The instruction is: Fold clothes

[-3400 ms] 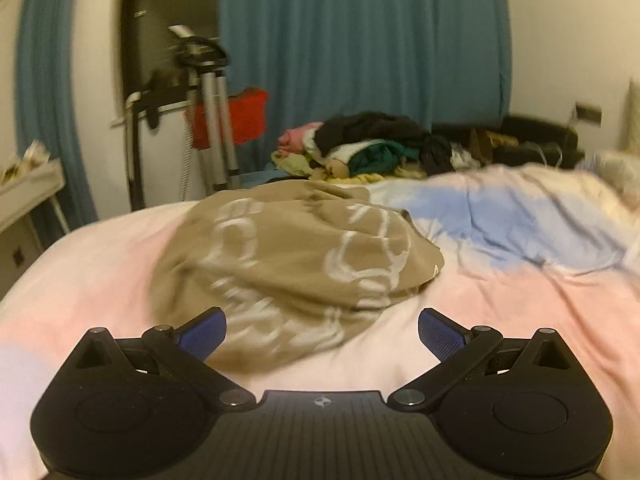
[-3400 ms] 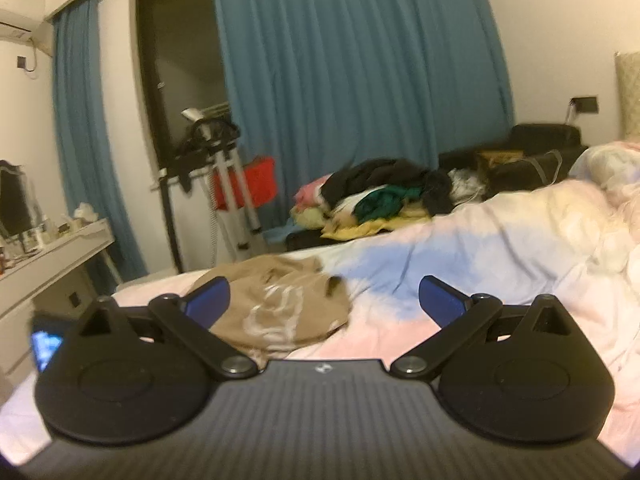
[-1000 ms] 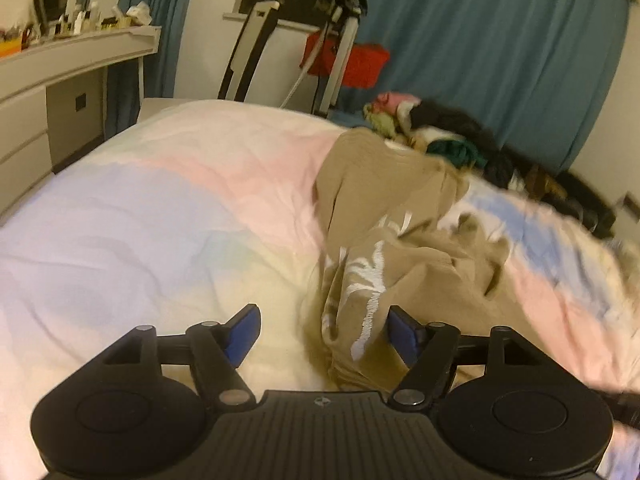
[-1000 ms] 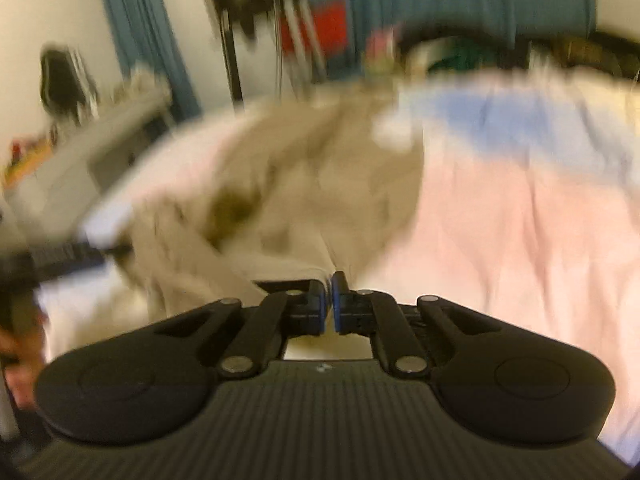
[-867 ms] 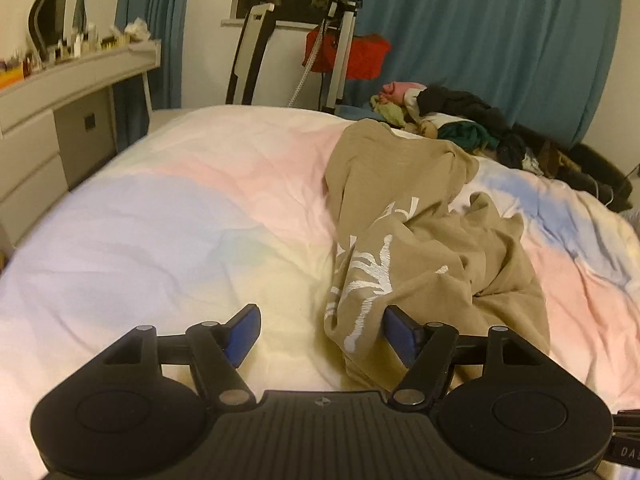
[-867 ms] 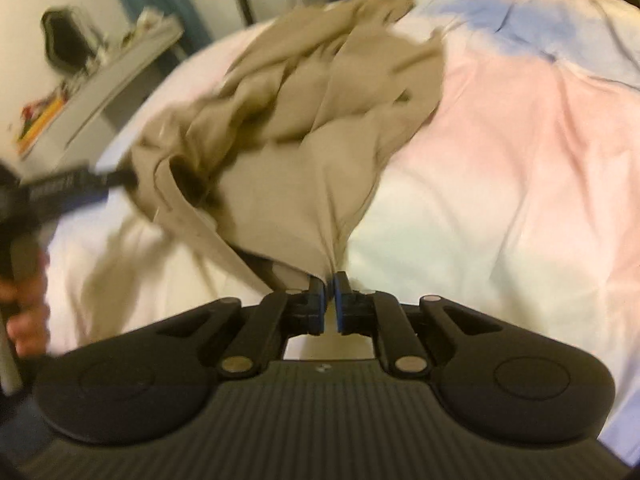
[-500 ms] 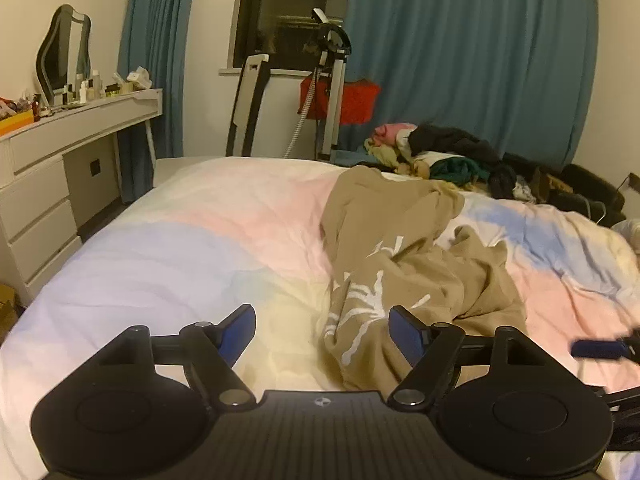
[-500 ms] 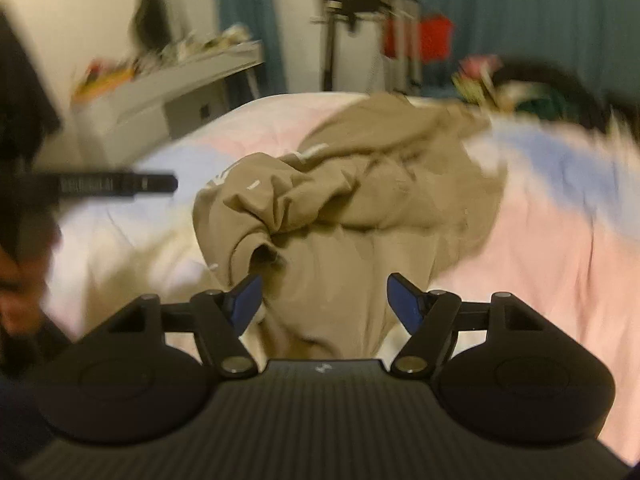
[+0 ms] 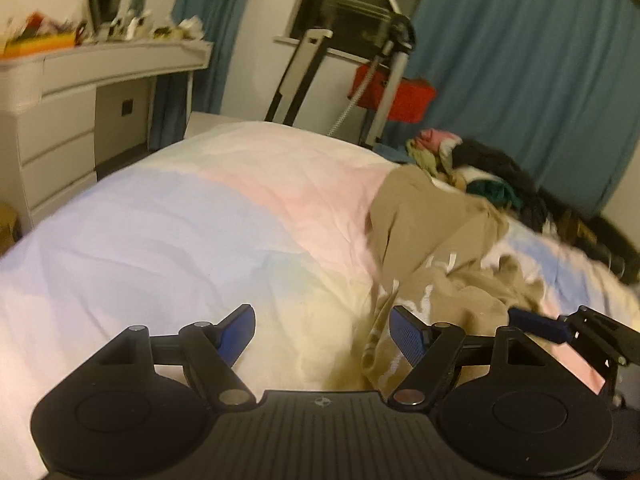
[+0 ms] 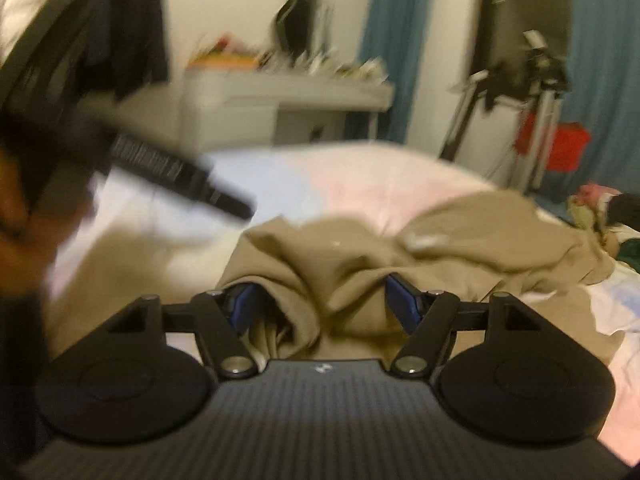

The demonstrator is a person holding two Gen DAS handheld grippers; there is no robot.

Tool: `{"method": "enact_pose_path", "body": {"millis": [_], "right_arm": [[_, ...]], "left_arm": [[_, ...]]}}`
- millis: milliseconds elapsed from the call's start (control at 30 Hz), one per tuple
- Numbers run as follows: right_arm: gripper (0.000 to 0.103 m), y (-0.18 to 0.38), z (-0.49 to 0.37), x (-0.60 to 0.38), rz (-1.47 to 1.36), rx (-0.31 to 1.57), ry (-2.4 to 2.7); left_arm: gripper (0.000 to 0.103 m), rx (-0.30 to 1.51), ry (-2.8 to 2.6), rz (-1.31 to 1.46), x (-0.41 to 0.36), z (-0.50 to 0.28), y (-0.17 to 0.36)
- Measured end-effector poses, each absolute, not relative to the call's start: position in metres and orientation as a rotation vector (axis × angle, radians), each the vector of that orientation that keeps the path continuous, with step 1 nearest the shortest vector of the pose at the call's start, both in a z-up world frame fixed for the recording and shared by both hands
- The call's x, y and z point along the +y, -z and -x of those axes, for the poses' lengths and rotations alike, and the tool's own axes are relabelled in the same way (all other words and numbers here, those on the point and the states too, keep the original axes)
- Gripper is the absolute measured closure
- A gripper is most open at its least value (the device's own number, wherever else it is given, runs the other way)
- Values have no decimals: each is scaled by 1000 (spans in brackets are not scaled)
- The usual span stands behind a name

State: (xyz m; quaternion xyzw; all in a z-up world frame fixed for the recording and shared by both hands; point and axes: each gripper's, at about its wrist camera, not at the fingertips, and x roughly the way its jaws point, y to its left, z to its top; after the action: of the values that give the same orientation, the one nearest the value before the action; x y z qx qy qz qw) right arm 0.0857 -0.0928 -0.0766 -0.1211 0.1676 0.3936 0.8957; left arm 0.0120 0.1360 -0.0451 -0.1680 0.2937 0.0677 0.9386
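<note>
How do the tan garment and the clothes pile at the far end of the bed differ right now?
The tan garment is one piece, sprawled crumpled along the bed; the clothes pile is many heaped pieces. The garment is one colour with white print; the pile mixes pink, black and green. Neither is folded.

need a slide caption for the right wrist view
Right gripper open over a crumpled tan garment on a pastel duvet, left gripper blurred alongside.

Dim warm indoor light, motion blur, fisheye warping
</note>
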Motion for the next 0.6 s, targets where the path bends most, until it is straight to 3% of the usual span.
{"method": "enact_pose_path", "body": {"millis": [267, 500, 600], "right_arm": [[33, 34, -130, -120, -26, 414, -783], [33, 11, -132, -153, -74, 433, -840], [33, 14, -132, -169, -123, 435, -839]], "left_arm": [[22, 592, 8, 404, 127, -2, 44], [20, 609, 320, 315, 61, 15, 36], [20, 665, 344, 434, 36, 10, 54]]}}
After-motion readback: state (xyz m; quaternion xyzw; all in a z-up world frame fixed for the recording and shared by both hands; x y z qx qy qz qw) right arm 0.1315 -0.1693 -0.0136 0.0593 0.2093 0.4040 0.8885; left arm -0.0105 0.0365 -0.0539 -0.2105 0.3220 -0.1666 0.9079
